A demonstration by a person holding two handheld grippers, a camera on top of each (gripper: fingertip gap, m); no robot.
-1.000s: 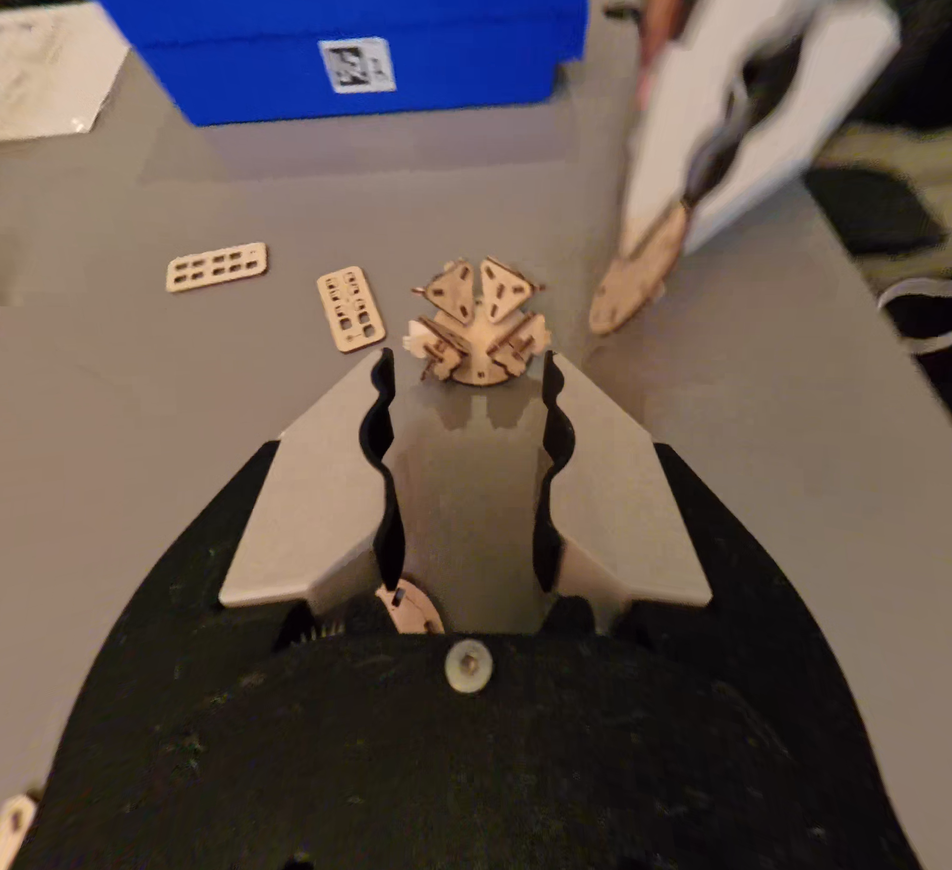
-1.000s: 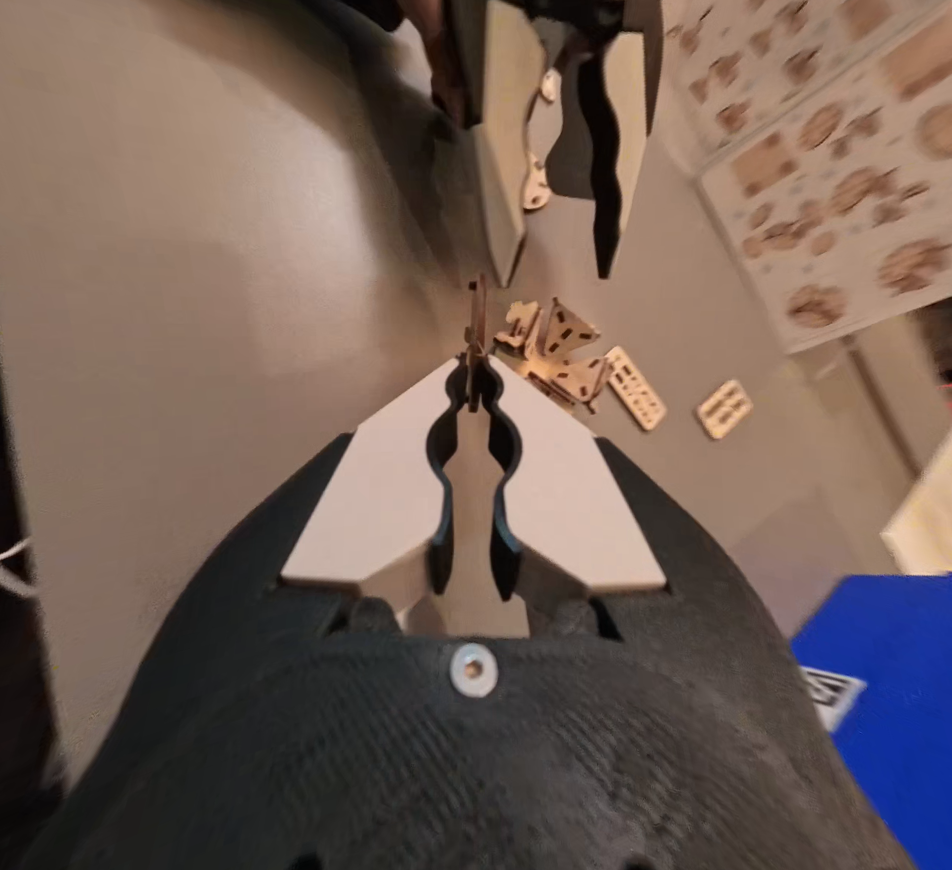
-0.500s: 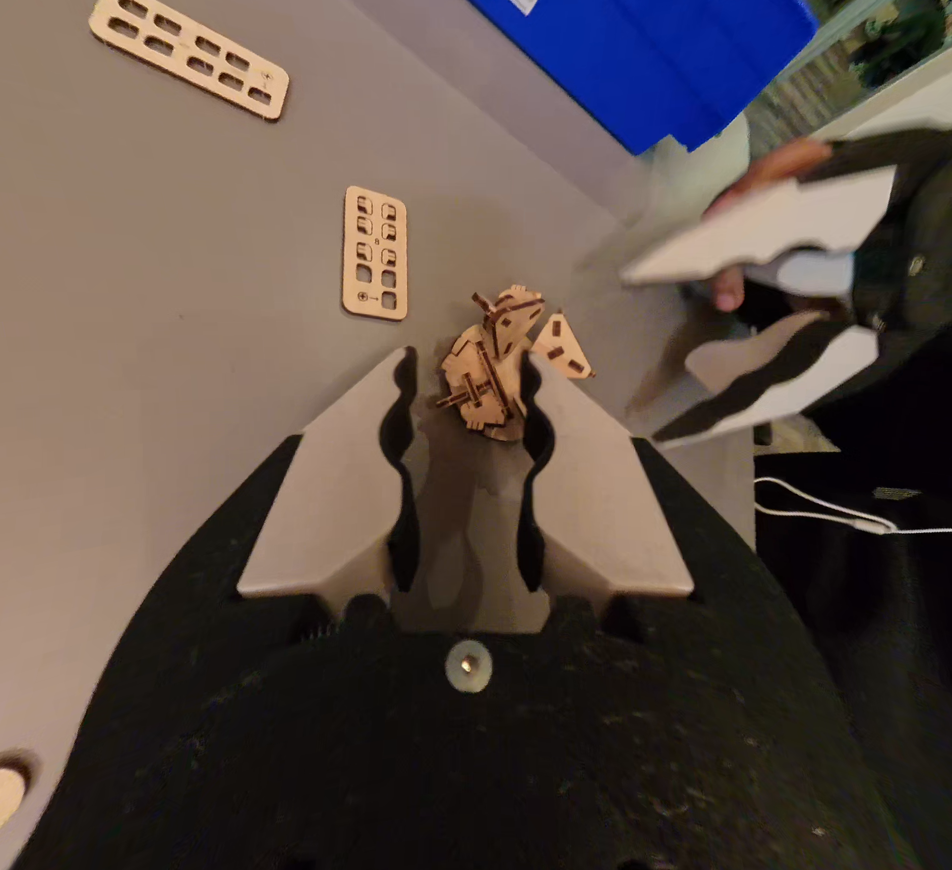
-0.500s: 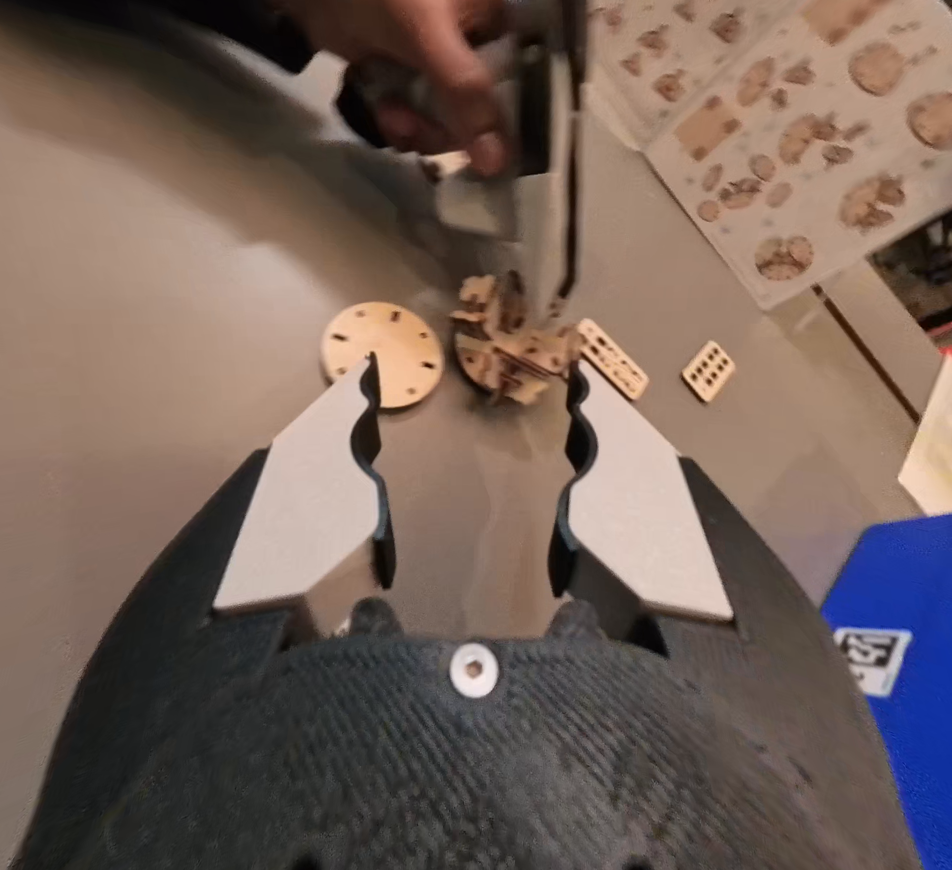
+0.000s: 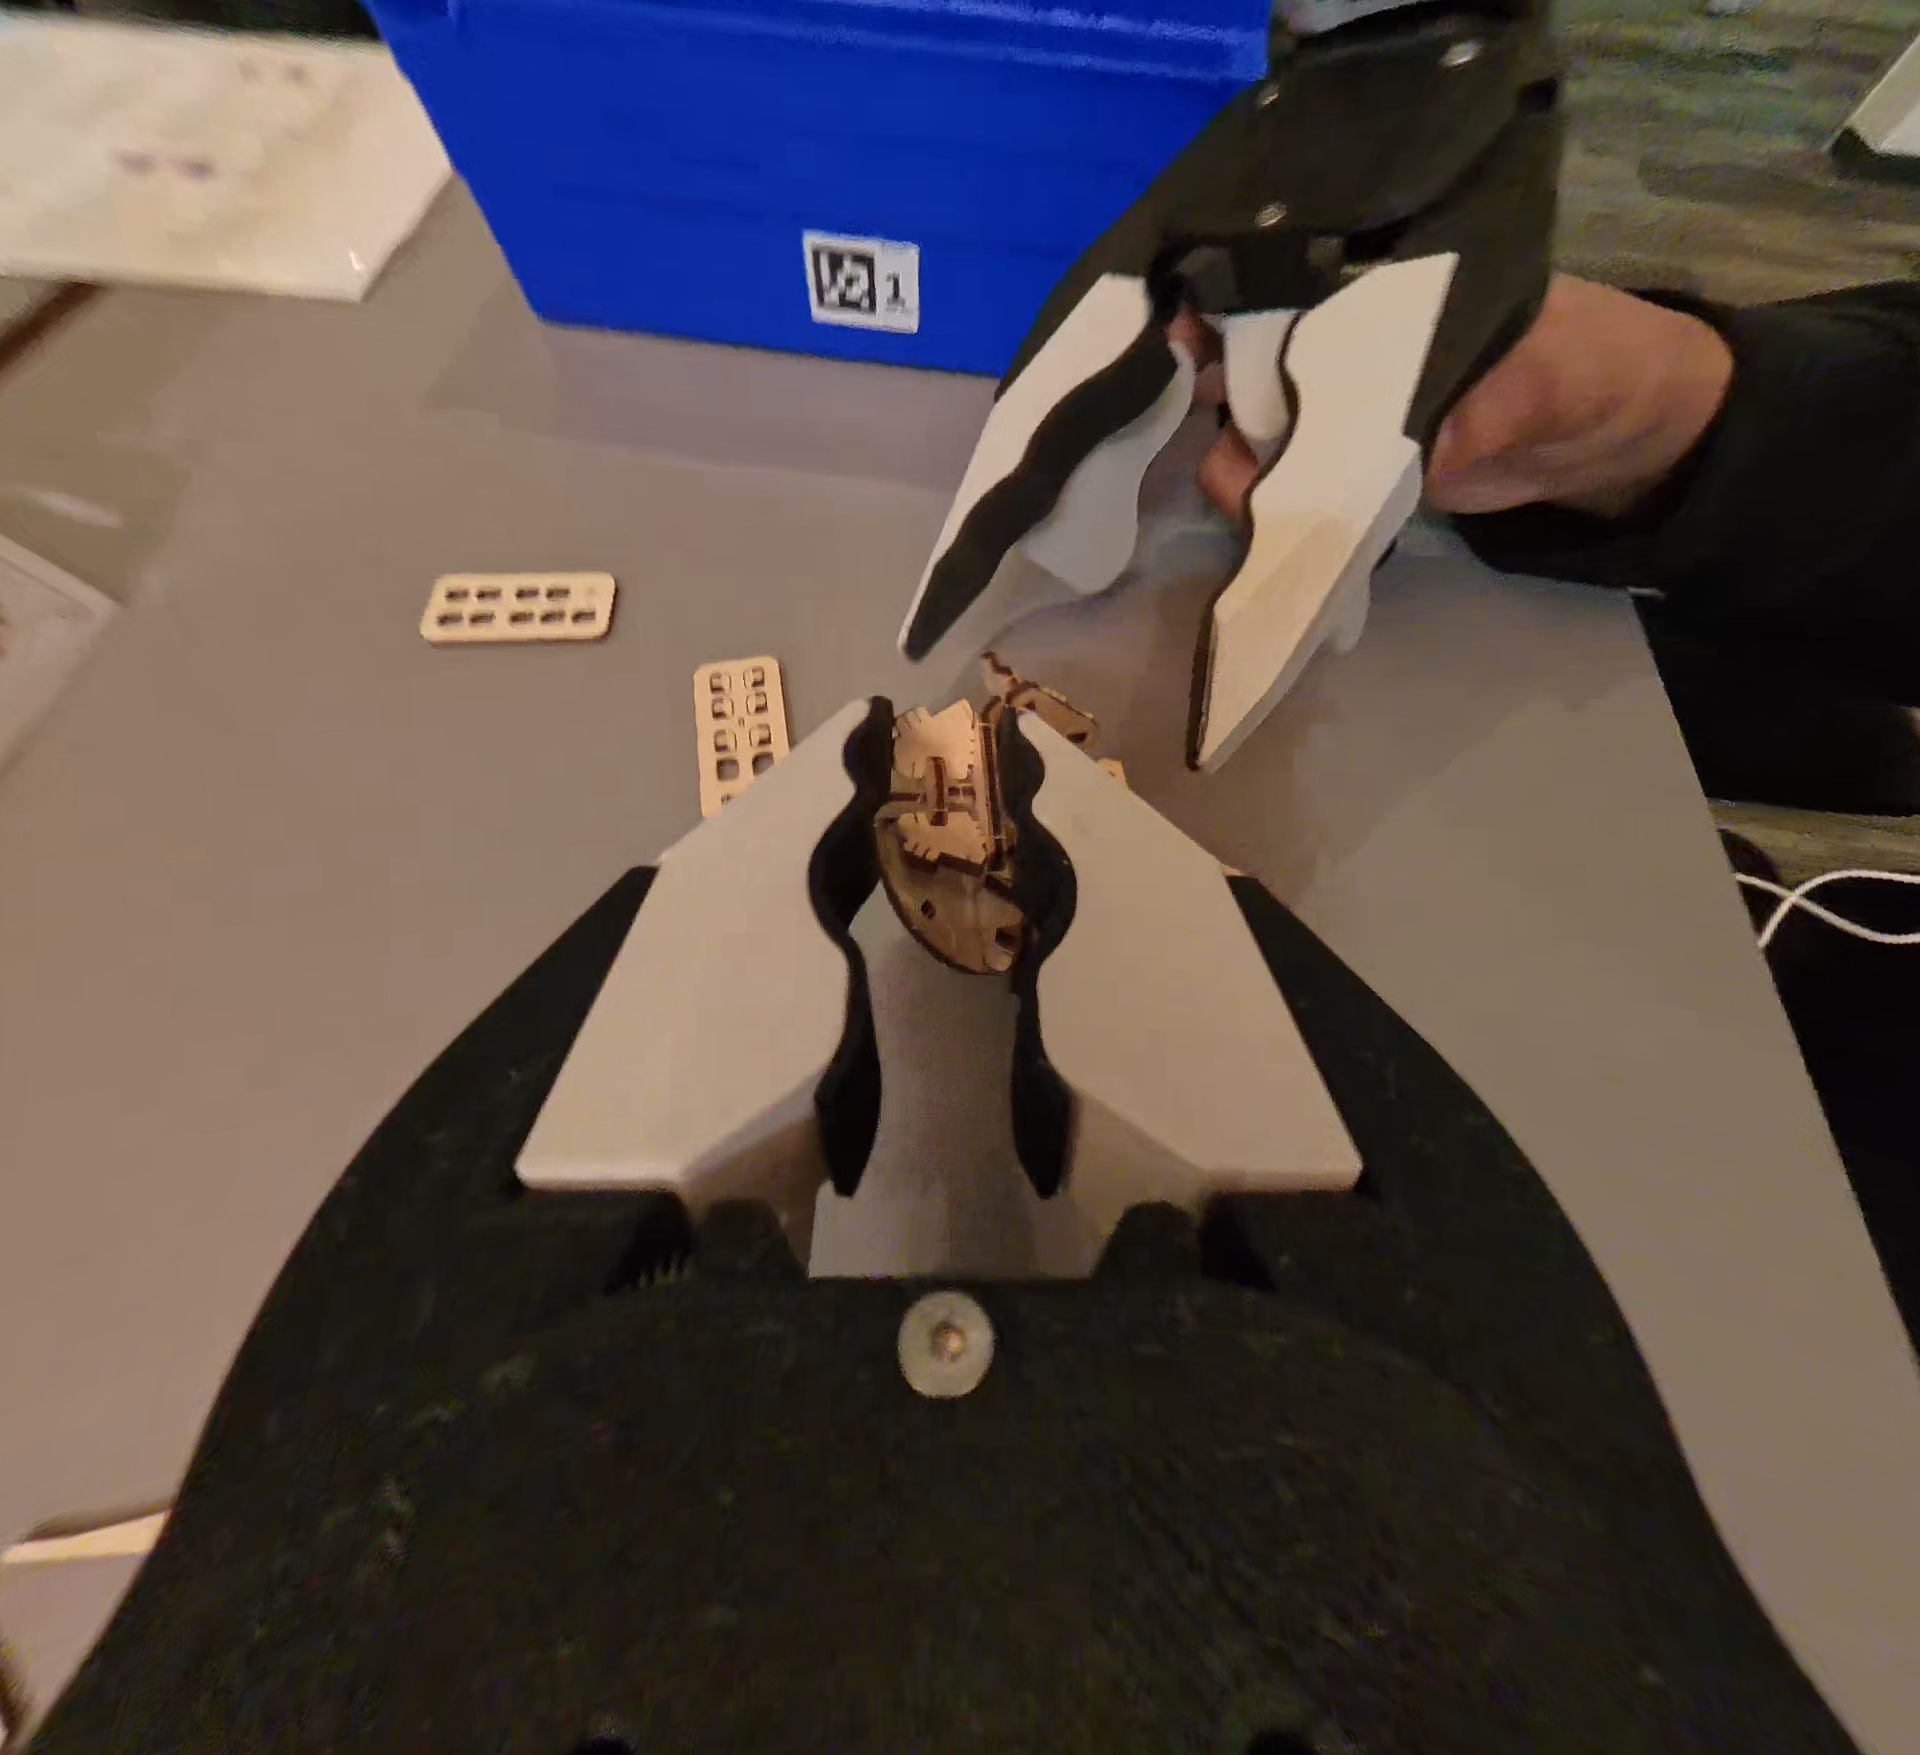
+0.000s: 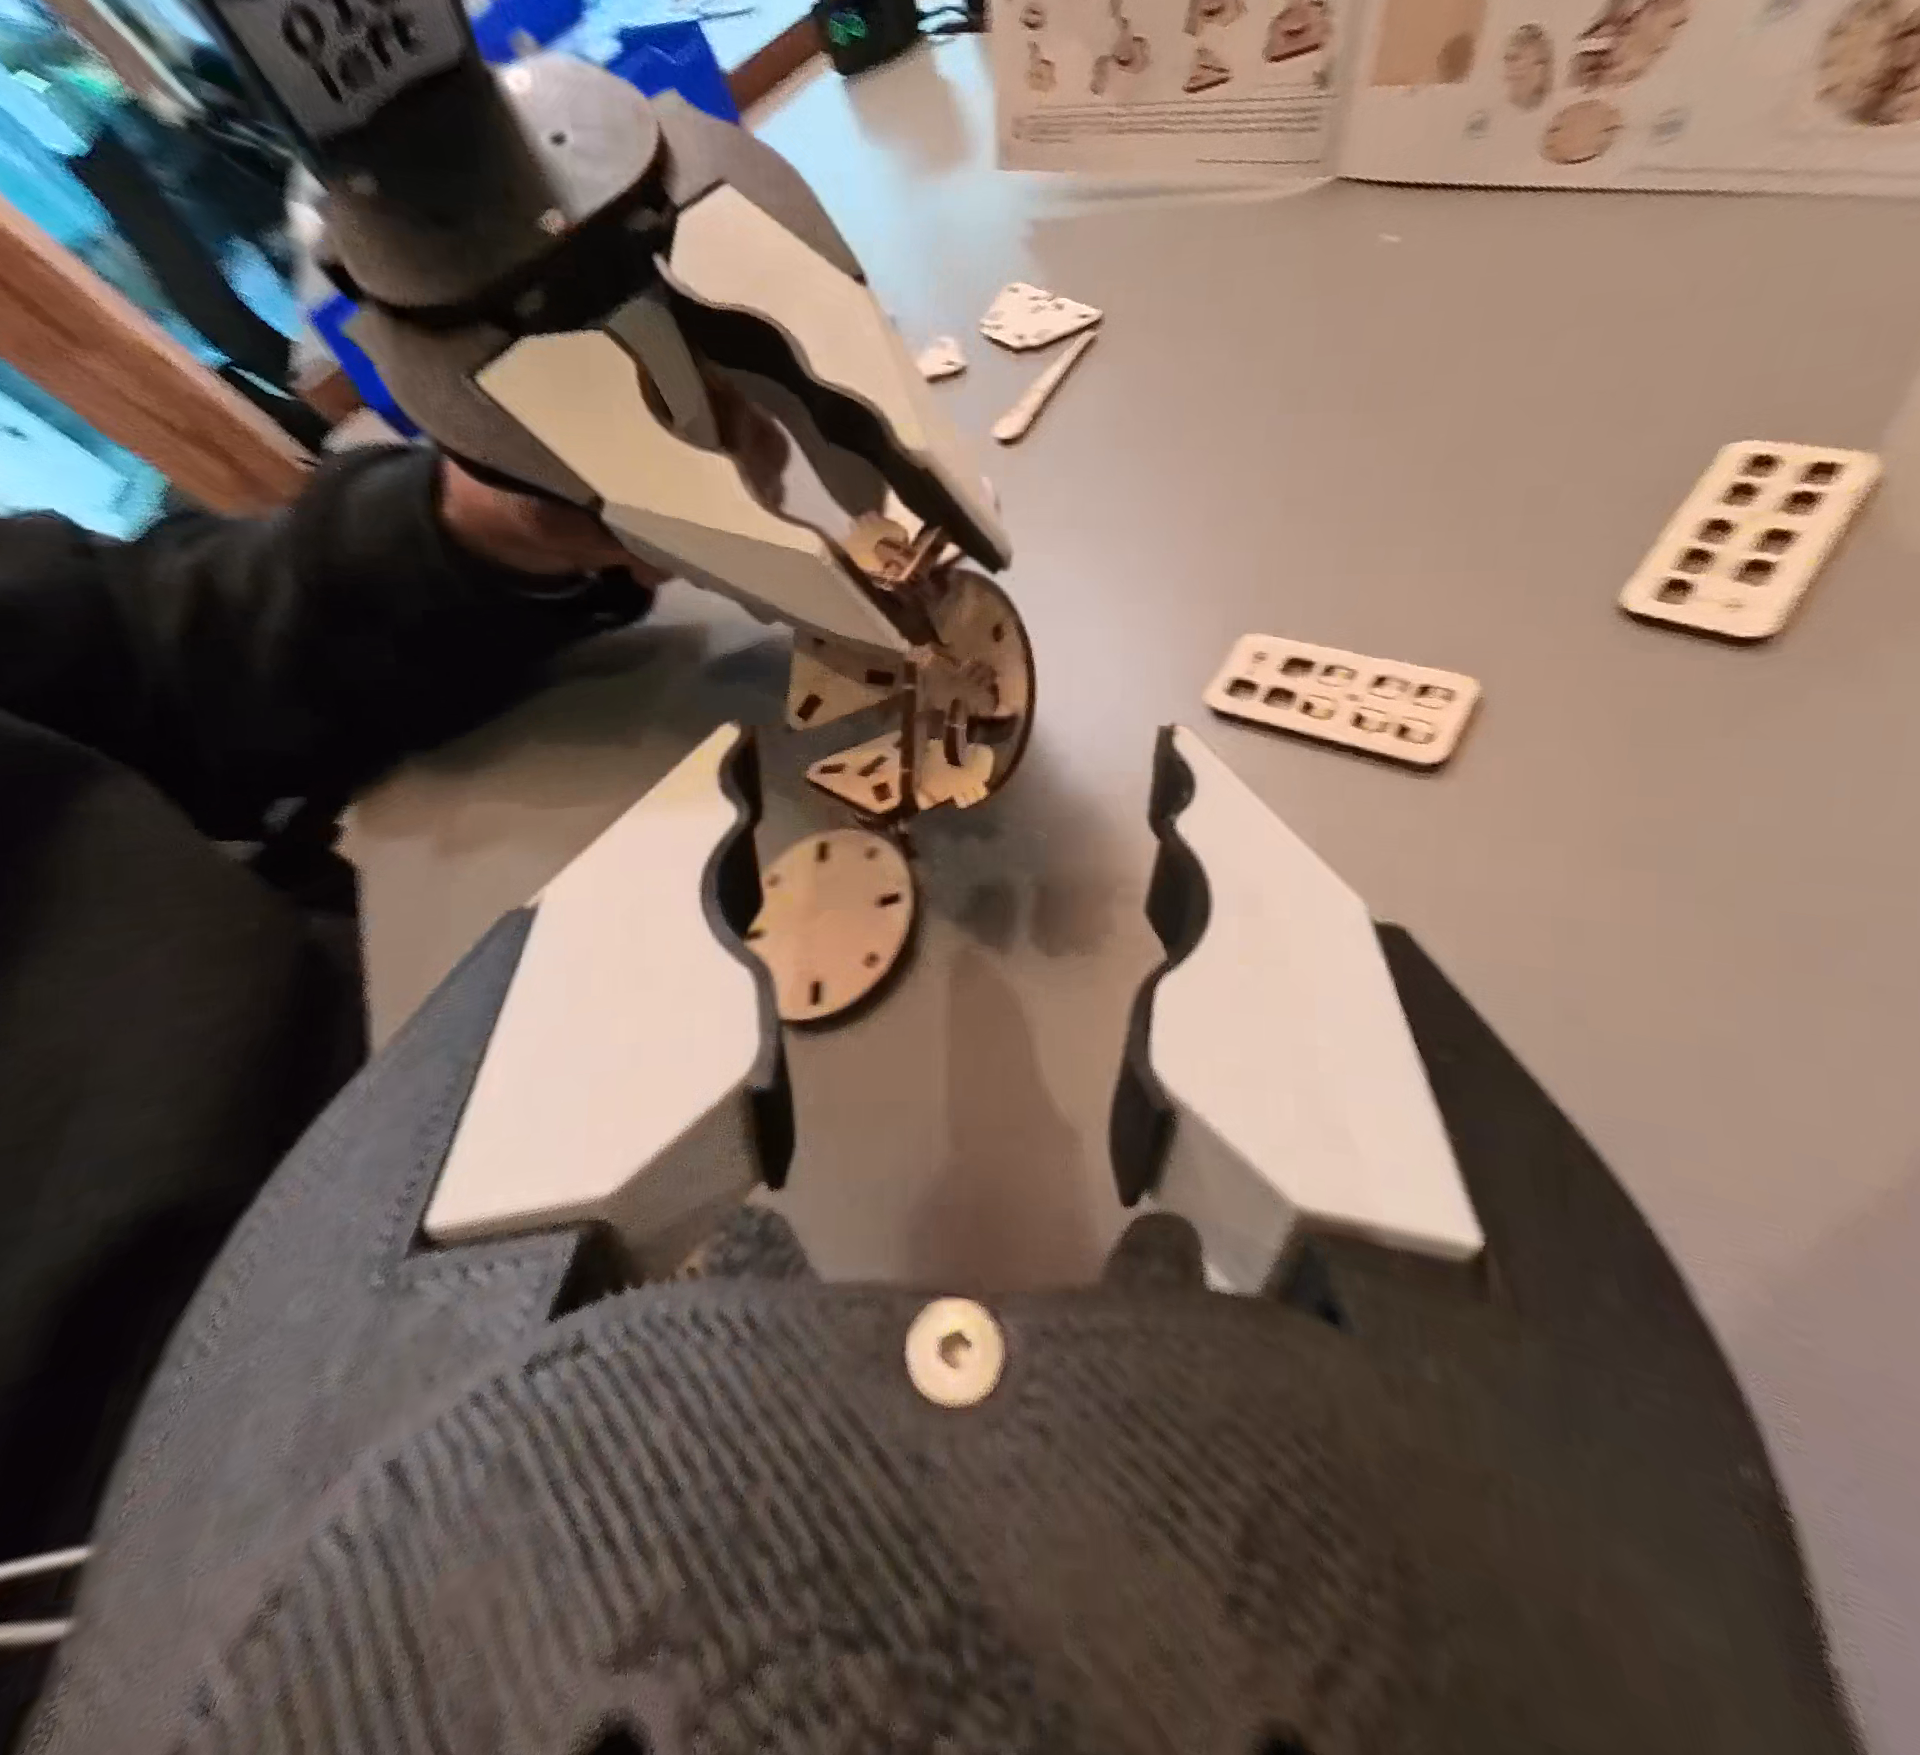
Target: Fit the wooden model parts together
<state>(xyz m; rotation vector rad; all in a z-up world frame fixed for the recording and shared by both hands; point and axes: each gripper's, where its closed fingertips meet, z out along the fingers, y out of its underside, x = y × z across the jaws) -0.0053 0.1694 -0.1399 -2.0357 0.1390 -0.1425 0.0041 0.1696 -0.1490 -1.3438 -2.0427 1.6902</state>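
The left tool [image 5: 940,718] clamps a pale slotted wooden wheel assembly [image 5: 951,832] – only the right view shows the flat wooden disc [image 6: 831,926] lying below it. The right tool [image 6: 951,749] gapes bare – both bear labels.

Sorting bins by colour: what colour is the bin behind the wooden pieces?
Blue bin, clearest in the left wrist view.

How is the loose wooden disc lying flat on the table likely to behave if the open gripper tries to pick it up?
The wooden disc looks thin and flat on the grey table, so it probably offers little edge to pinch. It seems light and may slide when nudged. On edge, its round outline could roll.
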